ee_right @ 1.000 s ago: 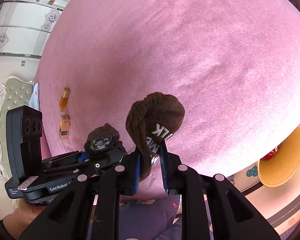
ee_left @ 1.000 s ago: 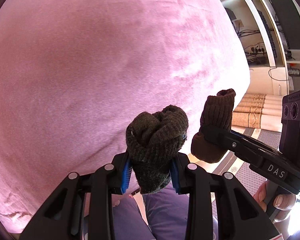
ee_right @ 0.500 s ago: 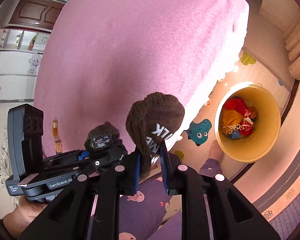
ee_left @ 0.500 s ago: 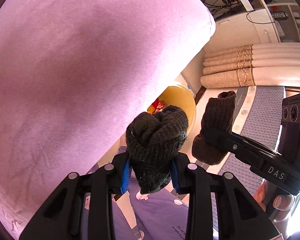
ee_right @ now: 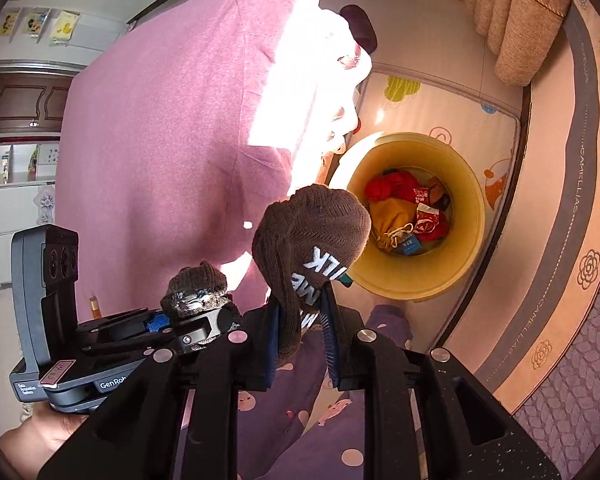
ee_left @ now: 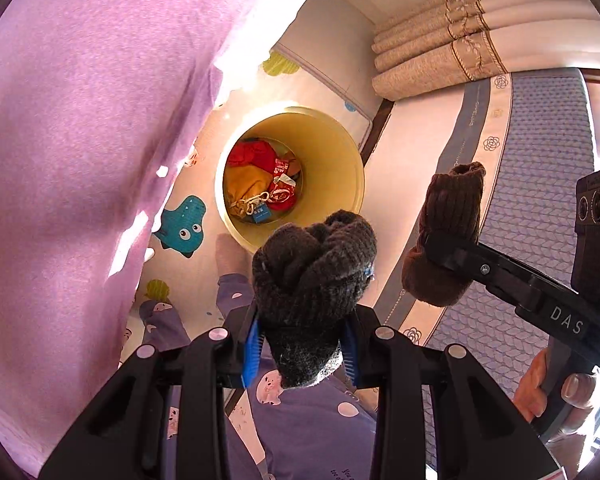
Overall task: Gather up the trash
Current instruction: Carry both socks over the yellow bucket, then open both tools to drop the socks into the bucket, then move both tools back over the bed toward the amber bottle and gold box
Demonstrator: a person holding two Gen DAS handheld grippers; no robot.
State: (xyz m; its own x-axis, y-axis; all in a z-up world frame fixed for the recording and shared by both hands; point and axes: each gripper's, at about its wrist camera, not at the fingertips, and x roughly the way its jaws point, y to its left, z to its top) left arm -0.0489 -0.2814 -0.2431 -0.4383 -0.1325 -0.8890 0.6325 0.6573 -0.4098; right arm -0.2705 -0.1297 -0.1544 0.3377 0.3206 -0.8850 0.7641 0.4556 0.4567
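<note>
You have a bundled dark sock (ee_left: pixel 314 280) clamped in your left gripper (ee_left: pixel 300 350) and a brown sock (ee_right: pixel 312 248) pinched tight in your right gripper (ee_right: pixel 300 344), both held clear above the floor so they can drop into the yellow bin (ee_left: pixel 340 168). The pink bedspread (ee_left: pixel 80 120) hangs just beside the bin; your own legs (ee_right: pixel 300 420) stand beneath the grippers

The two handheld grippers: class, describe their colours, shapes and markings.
Both grippers, left and right, have black angular fingers with silver bolt heads and ribbed blue pads. The right one's side reads "DAS"; the left one's grey body, with three round lenses, reads "GenRob".
</note>
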